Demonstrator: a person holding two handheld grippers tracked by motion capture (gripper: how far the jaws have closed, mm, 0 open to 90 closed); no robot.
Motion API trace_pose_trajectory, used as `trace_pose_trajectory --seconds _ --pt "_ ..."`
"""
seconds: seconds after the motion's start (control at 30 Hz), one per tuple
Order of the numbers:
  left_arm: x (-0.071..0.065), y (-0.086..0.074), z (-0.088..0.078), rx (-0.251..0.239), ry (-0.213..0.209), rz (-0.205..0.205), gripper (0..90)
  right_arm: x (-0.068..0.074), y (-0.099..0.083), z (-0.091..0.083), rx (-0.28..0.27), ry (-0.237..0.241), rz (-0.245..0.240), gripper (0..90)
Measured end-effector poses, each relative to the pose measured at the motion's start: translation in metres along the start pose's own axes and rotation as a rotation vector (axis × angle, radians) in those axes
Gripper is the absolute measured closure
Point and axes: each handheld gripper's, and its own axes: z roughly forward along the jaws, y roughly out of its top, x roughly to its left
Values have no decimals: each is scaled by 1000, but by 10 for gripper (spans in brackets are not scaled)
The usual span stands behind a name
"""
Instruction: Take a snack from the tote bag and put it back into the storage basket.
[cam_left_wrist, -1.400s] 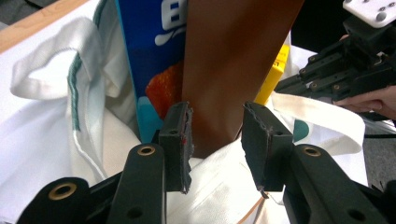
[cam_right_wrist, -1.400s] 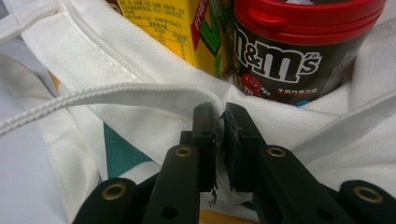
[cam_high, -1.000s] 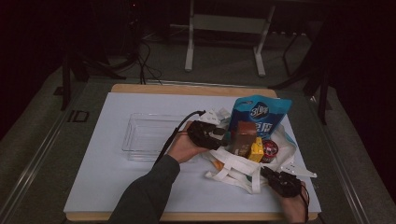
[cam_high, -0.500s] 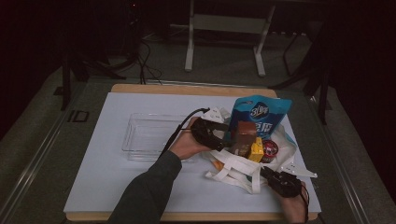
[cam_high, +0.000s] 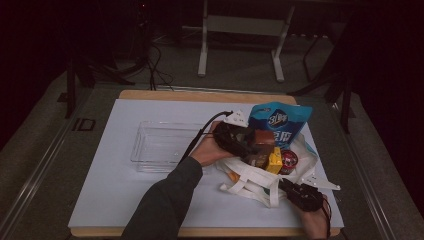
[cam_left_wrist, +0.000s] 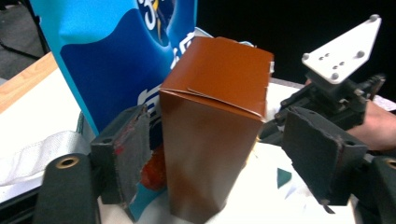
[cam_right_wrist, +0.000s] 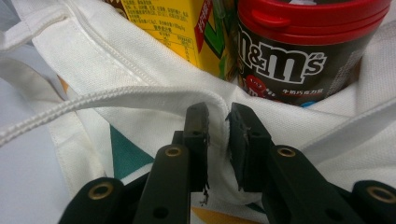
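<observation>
**Left tongs let go of the brown box at the bag**

High view shows a white tote bag (cam_high: 252, 180) lying on the bench (cam_high: 115, 200), its mouth holding a brown box (cam_high: 262, 138), a yellow carton (cam_high: 274, 163), a red-lidded candy jar (cam_high: 288, 161) and a tall blue pouch (cam_high: 280, 125). The left tongs (cam_left_wrist: 219, 149) have just been opening: their pads stand wide on either side of the brown box, which stands between them against the blue pouch, and neither pad presses on it. The right tongs (cam_right_wrist: 218, 125) are pinched on the bag's hem just below the jar, holding the mouth steady.

My reading is that the box has been released, though whether it was being packed or unpacked I cannot tell. If it is to come out, the next move calls for the left tongs to close squarely on its sides and carry it to the clear tray (cam_high: 162, 146), which sits just left of the bag.

A white mat covers the wooden bench top. Beyond it the room is dark, with a grey floor, trailing cables and the legs of a stand.
</observation>
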Motion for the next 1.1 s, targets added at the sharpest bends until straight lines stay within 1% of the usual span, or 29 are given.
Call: trace_pose_trajectory --seconds 0.03,0.07,0.1,0.17,0.2,0.3,0.4,0.47,0.5,0.6,0.67,0.77,0.83,0.9,1.0,1.1 --pt "1 0 1 -3 -9 -4 235 0 0 0 0 0 0 771" --pt "1 0 2 -7 -6 -1 224 0 0 0 1 1 1 772" --pt "1 0 2 -10 -13 0 215 0 0 0 0 1 1 772" --pt "1 0 2 -10 -13 0 212 0 0 0 -1 2 1 772" --pt "2 0 5 -12 -15 -4 212 0 0 0 -1 2 1 771" --pt "3 0 8 -3 -30 -5 185 0 0 0 0 5 1 767" --pt "2 2 11 4 -24 1 181 -1 0 0 0 7 2 766" --pt "2 4 13 1 -30 2 184 -1 0 0 -1 7 2 766" --pt "2 5 14 4 -27 5 186 -1 0 0 0 7 2 766" --pt "2 7 19 17 -19 7 213 0 0 0 1 8 4 766" --pt "2 8 22 17 -22 7 224 0 0 0 1 8 5 766" --pt "1 8 25 2 -8 14 269 -1 0 0 1 10 6 765" --pt "0 7 28 -4 -10 20 319 -1 0 0 1 10 7 764" --pt "-2 6 31 -6 -6 28 319 -1 0 0 1 13 10 763" --pt "-2 5 33 -16 -10 27 319 -1 0 0 1 13 9 762" --pt "-2 2 33 -29 1 34 332 -1 0 0 1 15 10 761"
